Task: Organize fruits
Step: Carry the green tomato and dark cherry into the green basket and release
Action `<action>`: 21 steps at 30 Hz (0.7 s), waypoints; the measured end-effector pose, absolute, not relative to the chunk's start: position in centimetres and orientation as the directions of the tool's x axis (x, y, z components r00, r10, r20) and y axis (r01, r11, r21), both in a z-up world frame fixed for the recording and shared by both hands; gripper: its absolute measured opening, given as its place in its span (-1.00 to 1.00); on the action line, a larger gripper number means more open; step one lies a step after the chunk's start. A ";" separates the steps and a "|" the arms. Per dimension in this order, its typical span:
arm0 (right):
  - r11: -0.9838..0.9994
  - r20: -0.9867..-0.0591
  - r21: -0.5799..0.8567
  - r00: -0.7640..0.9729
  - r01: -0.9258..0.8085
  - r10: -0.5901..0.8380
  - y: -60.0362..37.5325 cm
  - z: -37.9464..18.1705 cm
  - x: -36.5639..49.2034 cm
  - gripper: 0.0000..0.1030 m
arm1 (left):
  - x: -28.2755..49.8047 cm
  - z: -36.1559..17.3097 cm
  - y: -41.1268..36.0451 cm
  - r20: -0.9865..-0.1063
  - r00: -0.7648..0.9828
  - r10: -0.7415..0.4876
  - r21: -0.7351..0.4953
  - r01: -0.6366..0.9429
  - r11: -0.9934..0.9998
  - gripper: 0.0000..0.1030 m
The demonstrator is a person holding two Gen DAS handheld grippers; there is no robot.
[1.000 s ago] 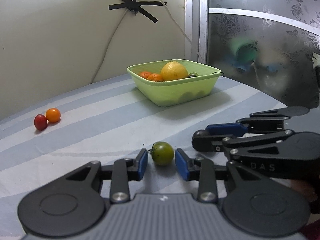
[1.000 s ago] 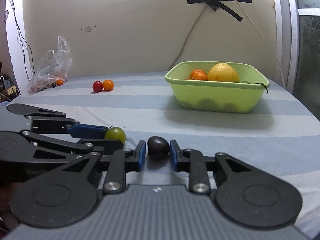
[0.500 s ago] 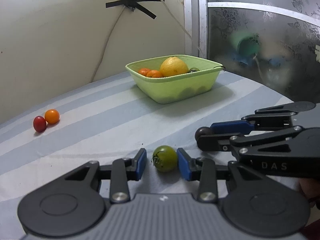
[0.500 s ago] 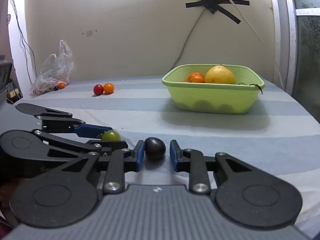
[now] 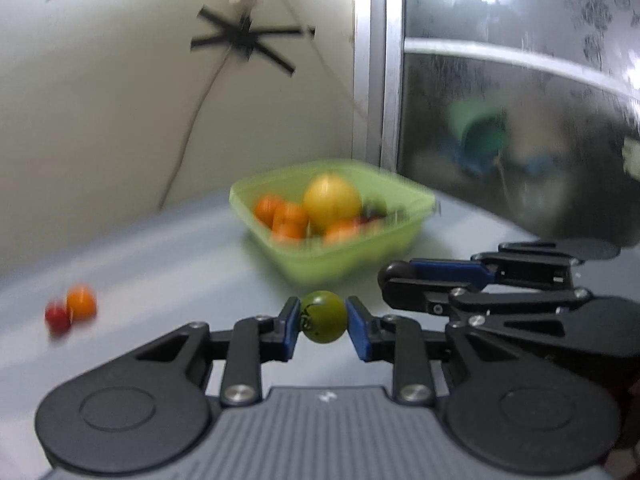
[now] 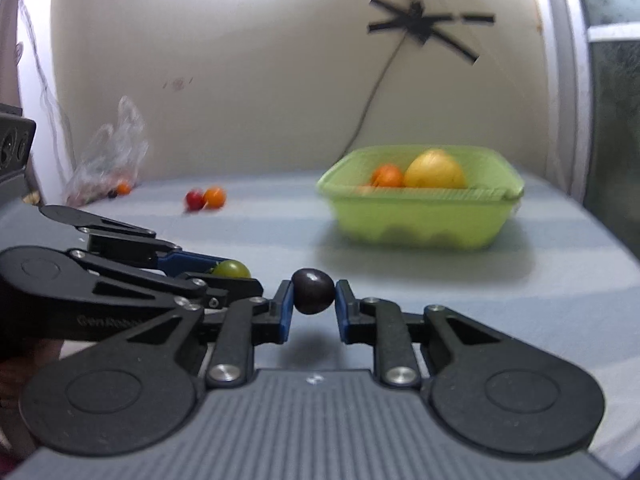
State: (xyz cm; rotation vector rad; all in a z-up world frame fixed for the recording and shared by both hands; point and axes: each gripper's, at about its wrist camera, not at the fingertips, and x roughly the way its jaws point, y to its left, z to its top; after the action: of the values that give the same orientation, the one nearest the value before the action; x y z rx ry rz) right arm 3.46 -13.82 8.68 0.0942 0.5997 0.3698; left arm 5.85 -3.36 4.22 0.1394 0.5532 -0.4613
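Bag (image 6: pixel 106 164), far-left corner of the striped table (image 6: pixel 520 288): small fruits inside, blurred; seen only from my right wrist. Red tomato (image 5: pixel 57 317) and orange tomato (image 5: pixel 81 302): touching, near the left edge. My left gripper (image 5: pixel 323 322): pinching a green tomato (image 5: pixel 323 317). My right gripper (image 6: pixel 313 296): pinching a dark fruit (image 6: pixel 313 291). Tub (image 5: pixel 344 258), far side: oranges (image 5: pixel 284 216), a yellow fruit (image 5: pixel 332 202); dark fruits show only from my left wrist.
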 end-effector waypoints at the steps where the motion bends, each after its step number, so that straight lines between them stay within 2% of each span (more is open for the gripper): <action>1: 0.934 -0.518 0.187 0.778 -0.303 0.356 -14.1 9.0 3.9 -0.52 | 6.7 4.8 -3.8 -0.524 0.760 -0.384 0.013 0.458 0.889 -0.50; 6: 0.959 -0.436 0.160 0.855 -0.235 0.282 -15.7 10.6 7.3 -0.51 | 11.2 5.8 -5.7 -0.504 0.776 -0.380 0.030 0.455 0.890 -0.50; 11: 0.977 -0.422 0.128 0.882 -0.171 0.210 -17.0 9.9 10.5 -0.49 | 14.8 4.6 -7.1 -0.537 0.773 -0.337 0.044 0.425 0.904 -0.47; 13: 0.982 -0.429 0.109 0.884 -0.155 0.187 -17.1 9.2 11.5 -0.49 | 15.7 4.1 -7.2 -0.551 0.769 -0.324 0.035 0.409 0.912 -0.30; 15: 0.982 -0.431 0.129 0.884 -0.137 0.180 -17.5 8.3 12.1 -0.49 | 16.2 3.8 -7.0 -0.554 0.774 -0.306 0.024 0.383 0.924 0.00; 18: 0.976 -0.446 0.188 0.875 -0.114 0.188 -18.4 7.7 12.5 -0.47 | 16.3 3.8 -6.8 -0.554 0.773 -0.310 0.007 0.376 0.926 0.02; 20: 0.967 -0.420 0.232 0.886 -0.105 0.197 -18.9 7.8 12.3 -0.23 | 15.9 4.1 -6.6 -0.542 0.782 -0.308 -0.002 0.365 0.931 0.03; 21: 0.965 -0.411 0.244 0.891 -0.097 0.194 -19.2 7.9 12.2 -0.19 | 15.5 4.5 -6.3 -0.531 0.789 -0.309 -0.011 0.358 0.934 0.03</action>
State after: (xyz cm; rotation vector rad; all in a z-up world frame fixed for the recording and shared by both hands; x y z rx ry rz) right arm 12.18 -19.24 7.86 0.2204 0.4478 0.1525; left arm 15.51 -6.31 4.47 0.0915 0.5551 -0.3591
